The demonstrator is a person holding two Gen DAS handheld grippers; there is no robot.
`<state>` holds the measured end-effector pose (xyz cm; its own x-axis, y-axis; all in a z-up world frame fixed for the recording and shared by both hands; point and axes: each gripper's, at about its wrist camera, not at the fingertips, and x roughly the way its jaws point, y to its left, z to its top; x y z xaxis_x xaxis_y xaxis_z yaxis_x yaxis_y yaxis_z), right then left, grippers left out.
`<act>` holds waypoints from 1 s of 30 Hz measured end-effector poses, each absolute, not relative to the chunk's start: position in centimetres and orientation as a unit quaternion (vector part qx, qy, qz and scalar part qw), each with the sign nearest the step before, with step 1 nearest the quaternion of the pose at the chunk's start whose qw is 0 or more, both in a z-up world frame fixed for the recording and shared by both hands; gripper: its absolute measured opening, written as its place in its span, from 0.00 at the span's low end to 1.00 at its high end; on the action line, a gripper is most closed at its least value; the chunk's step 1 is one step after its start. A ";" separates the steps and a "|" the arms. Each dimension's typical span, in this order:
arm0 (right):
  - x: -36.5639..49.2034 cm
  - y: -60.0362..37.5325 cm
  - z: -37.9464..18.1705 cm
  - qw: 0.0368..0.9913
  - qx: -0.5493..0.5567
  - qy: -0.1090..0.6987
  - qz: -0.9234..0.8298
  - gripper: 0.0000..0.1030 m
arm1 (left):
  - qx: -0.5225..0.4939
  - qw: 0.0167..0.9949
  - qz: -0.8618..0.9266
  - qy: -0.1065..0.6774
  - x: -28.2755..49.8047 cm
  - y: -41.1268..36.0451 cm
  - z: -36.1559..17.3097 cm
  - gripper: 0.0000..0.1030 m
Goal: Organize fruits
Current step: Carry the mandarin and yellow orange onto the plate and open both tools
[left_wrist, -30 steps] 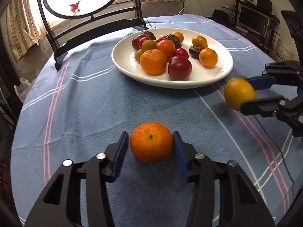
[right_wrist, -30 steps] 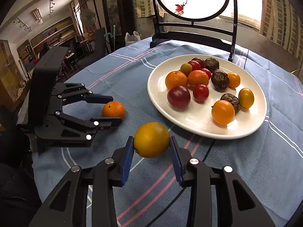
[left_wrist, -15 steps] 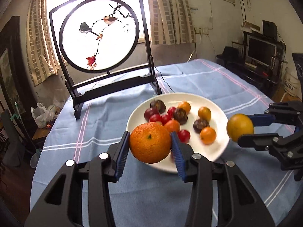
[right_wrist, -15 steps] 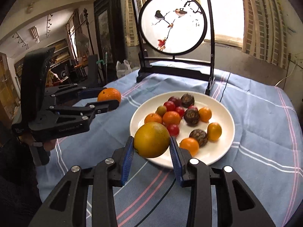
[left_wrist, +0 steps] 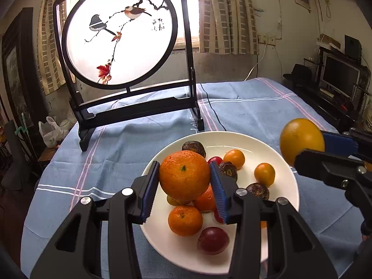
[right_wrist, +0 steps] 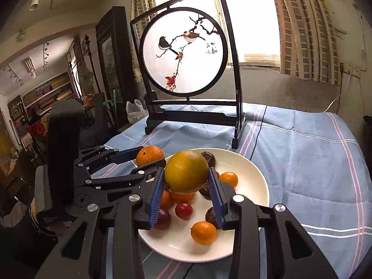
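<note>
Currently, step in hand: transfer of two held fruits to the white plate (left_wrist: 286, 200).
Left claw (left_wrist: 184, 186): closed to fruit width on the orange (left_wrist: 184, 177), blue pads pressed on both flanks; fruit carried in the air above the near-left part of the plate.
Plate contents: smaller oranges, red fruits and dark wrinkled fruits heaped mainly at centre and left; bare white patches at the near rim and the right side.
Right claw (right_wrist: 186, 186): closed to fruit width on the yellow-green citrus (right_wrist: 186, 171), pads tight on both sides; fruit held above the plate, right of the left claw's load.
Release method, left: lower until the orange rests in a bare patch or a stable hollow, then part the pads; avoid release from height, since a round fruit will likely roll or knock its neighbours off.
Release method, right: aim for the open right side of the plate; keep well apart from the left claw to prevent a collision over the pile.
Sequence: one claw at a time, preferably.
Change from a second earlier, left: orange then low over the blue-clothed counter (left_wrist: 255, 107), short of the plate; now raised and over it.
Change, right: citrus then short of the rim; now higher and above the plate.
Grip width: unchanged on both.
</note>
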<state>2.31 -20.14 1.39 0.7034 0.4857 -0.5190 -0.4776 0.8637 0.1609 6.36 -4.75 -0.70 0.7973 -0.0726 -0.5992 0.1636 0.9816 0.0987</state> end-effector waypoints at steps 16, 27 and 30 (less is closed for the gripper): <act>5.3 -19.5 -2.3 0.914 0.003 0.328 0.239 0.37 | 0.091 0.935 -0.062 0.336 7.4 -5.1 -3.0 0.42; 5.0 -20.8 -1.4 0.924 0.032 0.304 0.229 0.59 | 0.094 0.944 -0.050 0.314 6.9 -5.0 -2.2 0.66; 4.9 -21.2 -1.1 0.925 0.037 0.301 0.228 0.59 | 0.091 0.945 -0.052 0.310 6.7 -5.0 -2.0 0.66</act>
<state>4.86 -21.15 -1.14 0.7155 0.4438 -0.5396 -0.3991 0.8935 0.2057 6.68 -5.00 -1.99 0.8019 -0.0412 -0.5960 0.1547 0.9779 0.1404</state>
